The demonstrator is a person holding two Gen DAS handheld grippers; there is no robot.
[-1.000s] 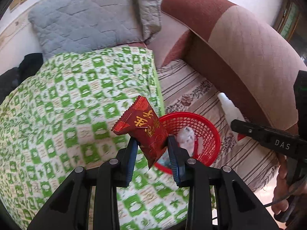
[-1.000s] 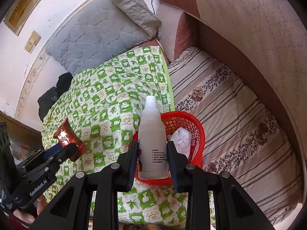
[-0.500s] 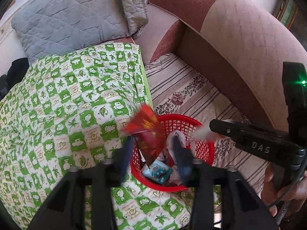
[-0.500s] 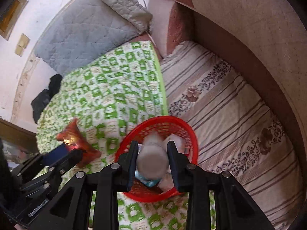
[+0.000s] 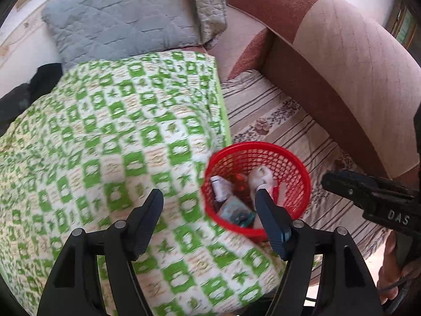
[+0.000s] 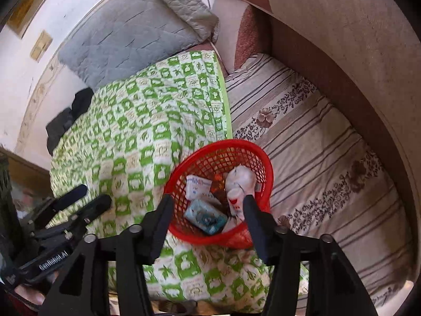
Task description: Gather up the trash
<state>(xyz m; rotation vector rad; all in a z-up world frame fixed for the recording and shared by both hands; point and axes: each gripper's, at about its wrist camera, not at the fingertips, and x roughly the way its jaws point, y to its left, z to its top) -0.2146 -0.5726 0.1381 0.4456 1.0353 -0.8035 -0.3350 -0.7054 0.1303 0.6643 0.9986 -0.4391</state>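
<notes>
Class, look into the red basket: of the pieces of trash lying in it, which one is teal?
The flat teal packet at the near side of the red basket. The paper packet behind it is white with blue print, and the bottle is white.

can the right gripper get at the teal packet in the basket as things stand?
Probably yes. The right gripper is open, right above the red basket, and the teal packet lies on top, uncovered.

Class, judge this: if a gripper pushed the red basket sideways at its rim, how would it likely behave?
The red basket looks like thin mesh plastic holding only small litter, so probably light. It sits tilted on the soft green quilt, so it may tip rather than slide. The rim might flex.
</notes>
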